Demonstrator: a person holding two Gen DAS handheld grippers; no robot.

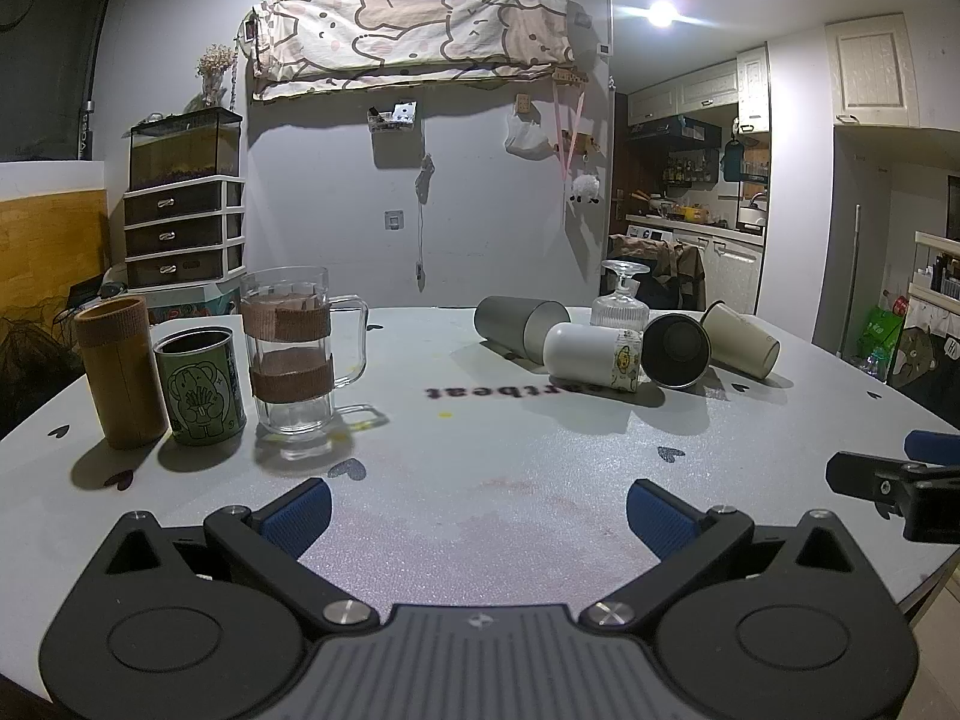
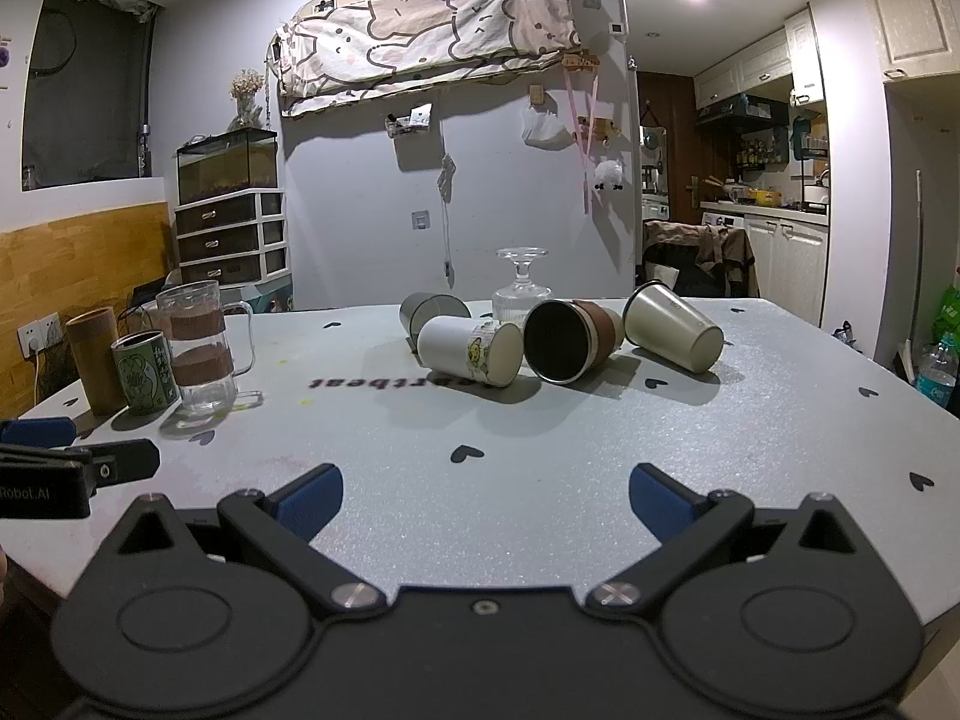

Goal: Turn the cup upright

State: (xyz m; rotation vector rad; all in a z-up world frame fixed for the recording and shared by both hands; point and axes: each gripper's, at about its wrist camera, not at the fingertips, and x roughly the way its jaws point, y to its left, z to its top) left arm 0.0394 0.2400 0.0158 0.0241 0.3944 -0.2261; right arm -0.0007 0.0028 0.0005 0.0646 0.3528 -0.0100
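Several cups lie on their sides at the far middle of the grey table (image 2: 540, 450): a white cup with a sticker (image 2: 468, 351) (image 1: 591, 355), a brown-sleeved cup with a dark inside (image 2: 567, 341) (image 1: 677, 350), a cream cup (image 2: 675, 327) (image 1: 741, 339) and a grey cup (image 2: 432, 312) (image 1: 519, 324). A glass goblet (image 2: 521, 288) (image 1: 621, 297) stands upside down behind them. My left gripper (image 1: 477, 510) and right gripper (image 2: 486, 498) are both open and empty, low over the near table, well short of the cups.
Upright at the left stand a wooden tube (image 1: 120, 372), a green tin (image 1: 201, 384) and a glass mug with brown bands (image 1: 294, 348). The right gripper shows at the right edge of the left wrist view (image 1: 888, 480). A drawer unit (image 1: 183, 234) stands behind the table.
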